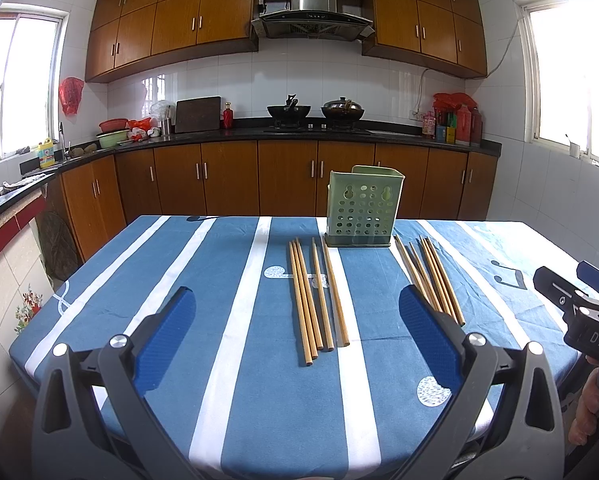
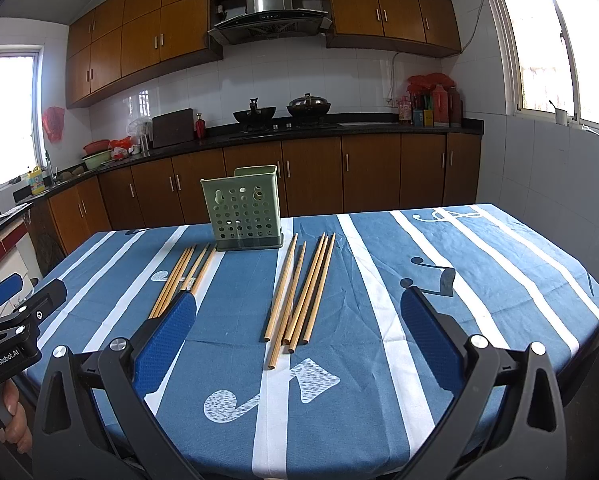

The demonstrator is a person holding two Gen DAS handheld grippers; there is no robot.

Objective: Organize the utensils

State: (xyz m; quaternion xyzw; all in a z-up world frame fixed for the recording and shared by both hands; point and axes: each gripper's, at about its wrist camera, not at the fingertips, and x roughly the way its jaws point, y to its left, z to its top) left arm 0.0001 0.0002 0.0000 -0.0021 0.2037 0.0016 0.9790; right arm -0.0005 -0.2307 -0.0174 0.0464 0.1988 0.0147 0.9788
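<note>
Plainly both the left gripper [image 1: 297, 310] and right gripper [image 2: 298, 314] hover spread and empty, each facing its own chopsticks [image 1: 317, 296] bundle, seemingly five apiece, flanking the green holder [image 1: 361, 206]

Left gripper [image 1: 297, 312] black frame; blue textured jaws; silver screws.

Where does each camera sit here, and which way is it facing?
Left wrist: on the left gripper, above the table's near edge, facing the holder and kitchen counter; right gripper and a hand at right.
Right wrist: on the right gripper, same heading; left gripper at left.
Shared: holder, both chopstick groups, table.
</note>
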